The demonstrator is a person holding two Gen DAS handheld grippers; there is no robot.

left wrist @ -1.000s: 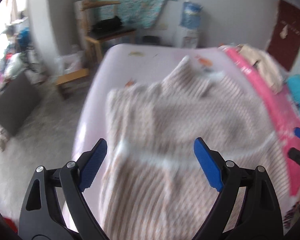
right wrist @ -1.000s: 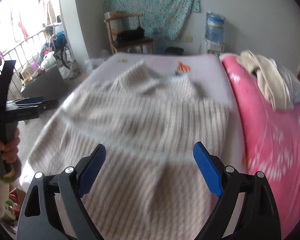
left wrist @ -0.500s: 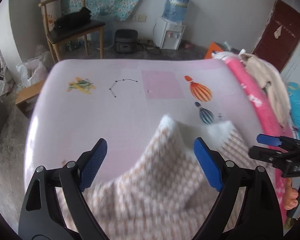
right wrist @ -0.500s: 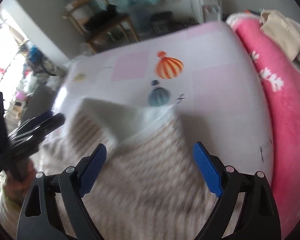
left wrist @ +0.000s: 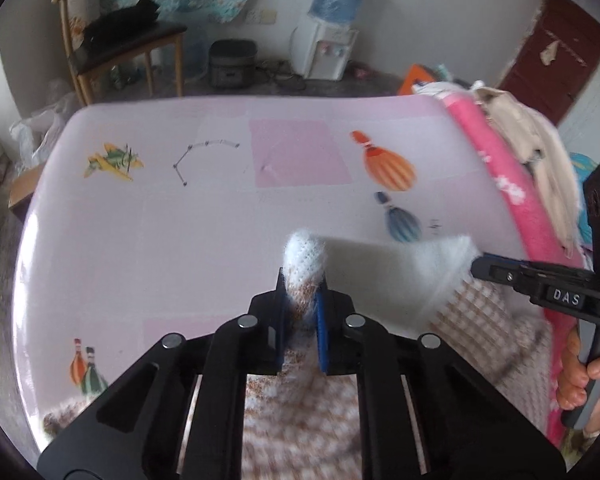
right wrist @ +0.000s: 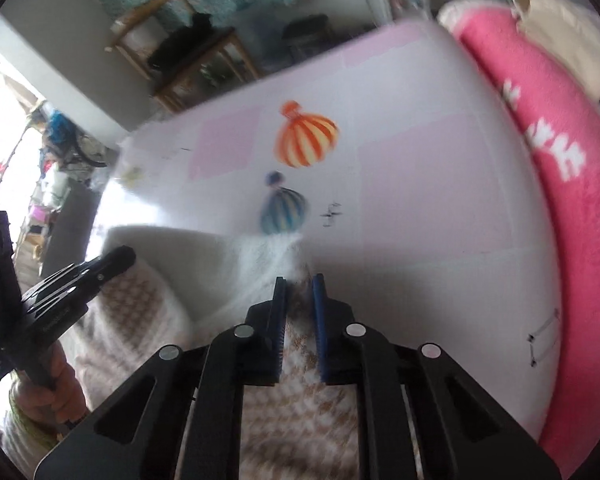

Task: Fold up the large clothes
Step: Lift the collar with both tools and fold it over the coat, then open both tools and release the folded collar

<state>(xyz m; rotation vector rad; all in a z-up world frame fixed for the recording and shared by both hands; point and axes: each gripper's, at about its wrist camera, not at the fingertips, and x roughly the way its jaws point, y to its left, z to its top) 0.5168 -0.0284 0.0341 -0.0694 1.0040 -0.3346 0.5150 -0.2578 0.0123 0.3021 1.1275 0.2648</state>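
Observation:
A beige-and-white knit sweater (left wrist: 300, 432) lies on a pale pink bed sheet (left wrist: 160, 240). My left gripper (left wrist: 300, 292) is closing its jaws, and its blue pads pinch a bunched corner of the sweater's far white edge, with a white tuft (left wrist: 304, 252) sticking out past them. My right gripper (right wrist: 298, 292) is closing too, and its pads squeeze the other far corner of the sweater (right wrist: 300, 420). The white edge hangs slack between the two grips. Each view shows the other gripper from the side: the right gripper (left wrist: 480, 266) and the left gripper (right wrist: 120, 258), each in a hand.
A pink fleece blanket (right wrist: 560, 160) with cream clothes (left wrist: 540, 148) on it borders the sheet on the right. Beyond the bed's far edge stand a wooden chair (left wrist: 120, 40), a rice cooker (left wrist: 232, 64) and a water dispenser (left wrist: 324, 48). The sheet ahead shows printed balloons (right wrist: 304, 140).
Both grippers travelled forward over the sweater to its far white edge. Their jaws, wide open before, have closed onto the two far corners.

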